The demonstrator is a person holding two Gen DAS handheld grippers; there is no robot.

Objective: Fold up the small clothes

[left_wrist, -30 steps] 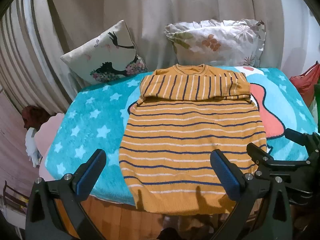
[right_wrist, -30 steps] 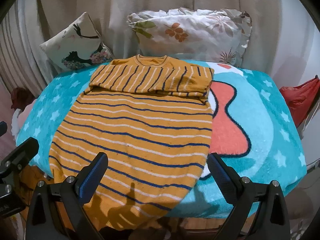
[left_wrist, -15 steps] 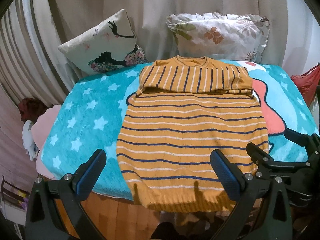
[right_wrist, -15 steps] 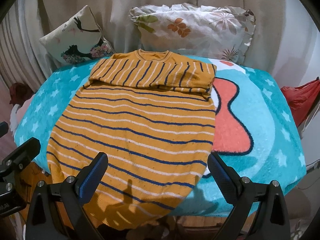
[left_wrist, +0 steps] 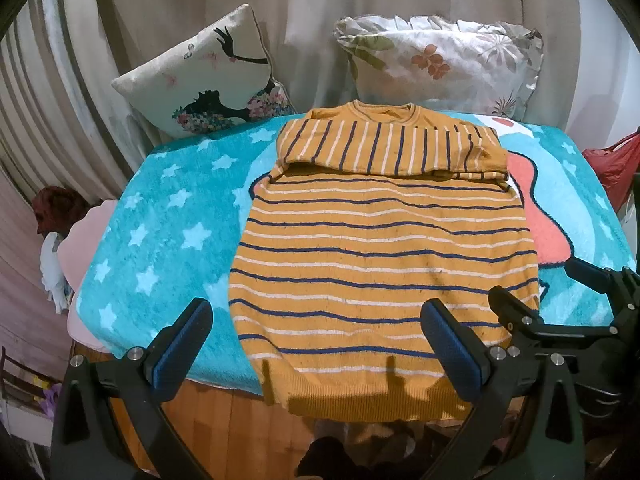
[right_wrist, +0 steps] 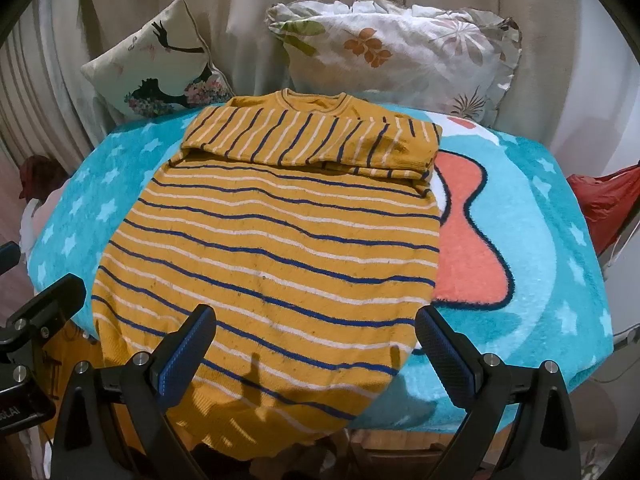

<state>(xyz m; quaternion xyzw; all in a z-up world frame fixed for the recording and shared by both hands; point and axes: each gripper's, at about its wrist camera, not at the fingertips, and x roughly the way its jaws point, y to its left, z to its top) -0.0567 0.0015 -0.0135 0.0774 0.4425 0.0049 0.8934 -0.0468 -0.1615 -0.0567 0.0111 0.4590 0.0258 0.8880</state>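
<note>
Home bedroom, star-print blanket (left_wrist: 160,240), two decorative pillows (left_wrist: 208,84), curtains (left_wrist: 304,20) behind

Turquoise star-patterned blanket (left_wrist: 168,236) covering the bed; silhouette-print cushion (left_wrist: 208,88) and floral ruffled pillow (left_wrist: 444,64) upright against beige curtains (left_wrist: 320,8); red plastic bag (right_wrist: 604,200) at right edge.

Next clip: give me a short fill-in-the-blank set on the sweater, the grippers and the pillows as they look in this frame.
1. The sweater lies on a blanket patterned with white ____.
2. Both sleeves are folded across the sweater's ____ end.
3. The left gripper and right gripper both have their jaws ____.
4. Behind the sweater stand ____ pillows, one floral and one with a silhouette.

Missing words: stars; collar; open; two
</note>
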